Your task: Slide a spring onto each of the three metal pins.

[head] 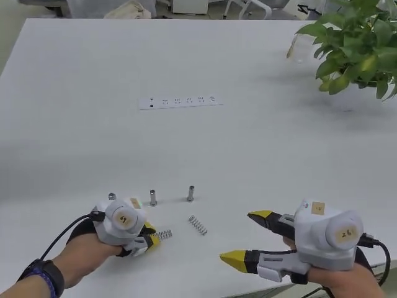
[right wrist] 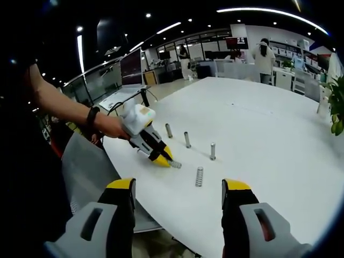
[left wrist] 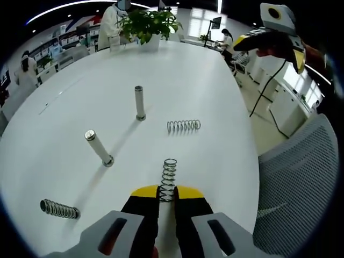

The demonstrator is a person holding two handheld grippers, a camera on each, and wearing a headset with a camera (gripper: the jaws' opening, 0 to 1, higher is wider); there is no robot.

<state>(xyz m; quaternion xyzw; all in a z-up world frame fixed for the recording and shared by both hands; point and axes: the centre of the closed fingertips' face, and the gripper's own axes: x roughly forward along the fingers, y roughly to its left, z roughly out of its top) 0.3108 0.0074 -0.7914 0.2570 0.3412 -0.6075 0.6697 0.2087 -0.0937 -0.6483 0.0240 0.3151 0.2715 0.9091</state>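
Three metal pins stand in a row on the white table: left pin point(head: 111, 197), middle pin point(head: 152, 198), right pin point(head: 190, 194). In the left gripper view the nearest pin point(left wrist: 59, 209) has spring coils around it, while the other two point(left wrist: 98, 148) point(left wrist: 139, 102) are bare. My left gripper point(head: 152, 239) point(left wrist: 167, 192) is shut on a spring point(head: 164, 234) point(left wrist: 169, 176) that sticks out ahead of its tips, just in front of the pins. A loose spring point(head: 198, 225) point(left wrist: 183, 126) point(right wrist: 199, 176) lies between the grippers. My right gripper point(head: 243, 236) point(right wrist: 177, 188) hovers open at the front right, holding nothing.
A white power strip point(head: 180, 101) lies mid-table, beyond the pins. A potted plant point(head: 360, 43) and a clear cup point(head: 301, 46) stand at the far right. The table's front edge runs just under both hands. A grey mesh chair point(left wrist: 301, 177) stands beside the table.
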